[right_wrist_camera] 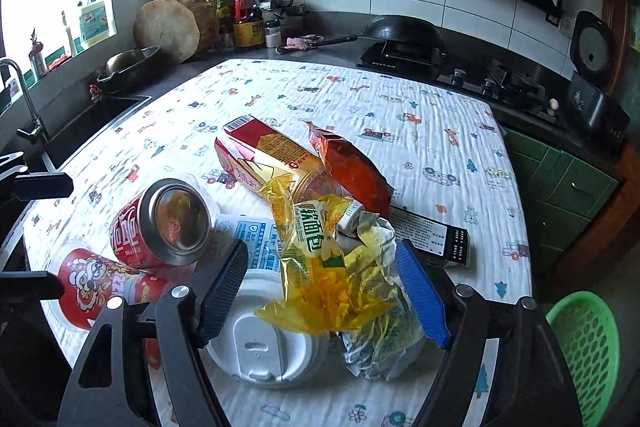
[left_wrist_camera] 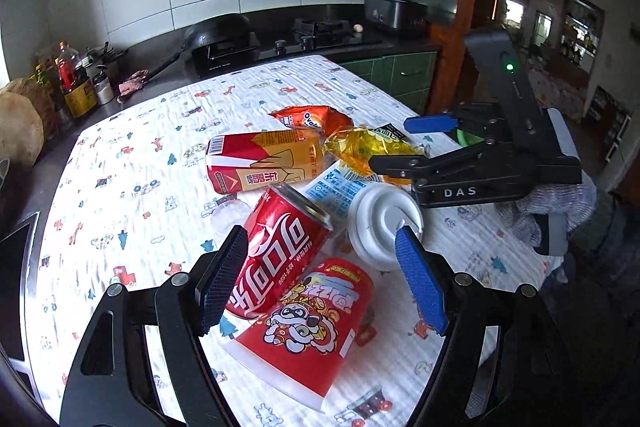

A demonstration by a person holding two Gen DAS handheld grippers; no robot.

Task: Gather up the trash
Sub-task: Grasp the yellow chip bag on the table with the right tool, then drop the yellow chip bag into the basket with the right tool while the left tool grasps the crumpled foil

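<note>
1. Trash heap sits mid-table on the printed cloth, all pieces touching or overlapping.
2. Yellow wrapper: thin crinkly film, near weightless, soft. Likely to slip or spring out of a pinch; best taken at the bunched middle, not a loose corner. It lies between the right gripper pads, draped over the white cup lid. Jaws moderately wide, not pressing yet.
3. Red soda can: on its side, smooth, probably empty and light, will roll. Grip across the barrel. It lies between the left gripper pads, left pad touching or just beside it; jaws moderately wide, no squeeze visible.
4. Red paper cup: tipped over near the can, crushable; pinch lightly.
5. Drink carton and orange packet lie farther back.
6. Green basket stands off the table's right edge, the likely drop point.
</note>
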